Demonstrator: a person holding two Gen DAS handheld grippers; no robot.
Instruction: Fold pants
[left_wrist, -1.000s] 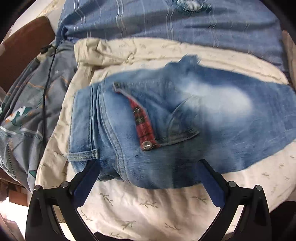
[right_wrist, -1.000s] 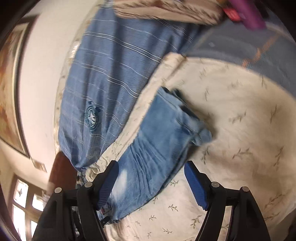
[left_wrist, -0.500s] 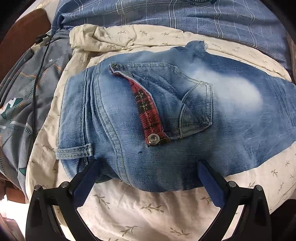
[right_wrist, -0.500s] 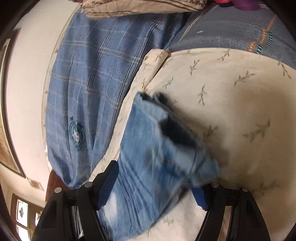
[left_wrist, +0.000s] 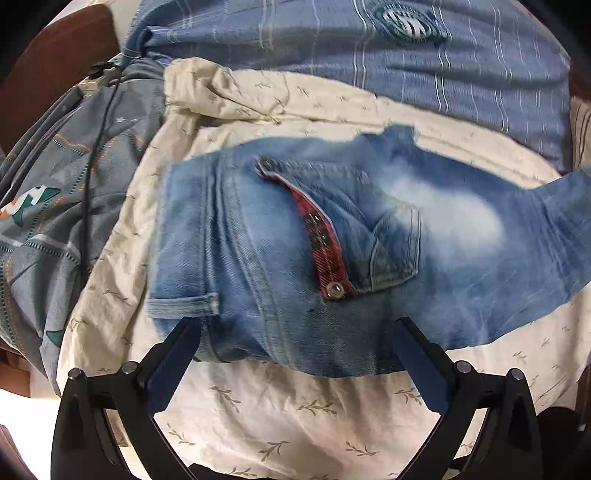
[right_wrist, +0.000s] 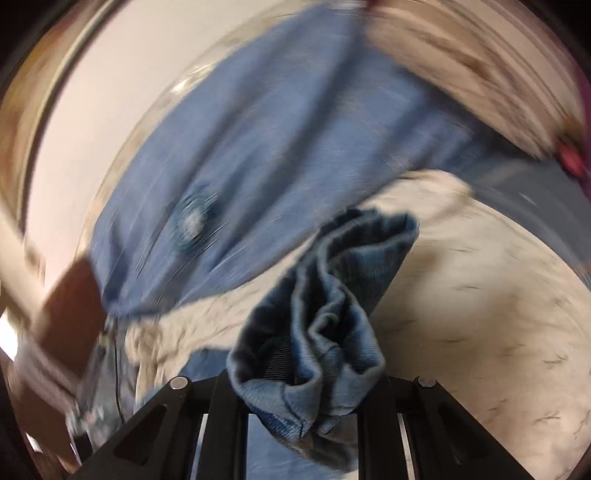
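Light blue jeans (left_wrist: 332, 251) lie across a cream leaf-print sheet (left_wrist: 295, 413), waistband to the left, with a red plaid fly lining and a metal button (left_wrist: 334, 288) showing. My left gripper (left_wrist: 295, 354) hovers open over the near edge of the waist, its blue pads apart on either side of the denim. In the right wrist view the leg end of the jeans (right_wrist: 317, 332) is bunched and lifted off the sheet. My right gripper (right_wrist: 303, 398) is shut on that denim; its pads are hidden under the cloth.
A blue striped blanket with a round badge (left_wrist: 369, 48) covers the far side of the bed. A grey patterned cover (left_wrist: 48, 206) with a black cable lies at the left. A brown headboard (left_wrist: 48, 74) stands at the far left. The right wrist view is motion-blurred.
My right gripper came down over the leg end, shut on it, and lifted it off the sheet while rolling. The left gripper drifted slightly over the waist and stayed open.
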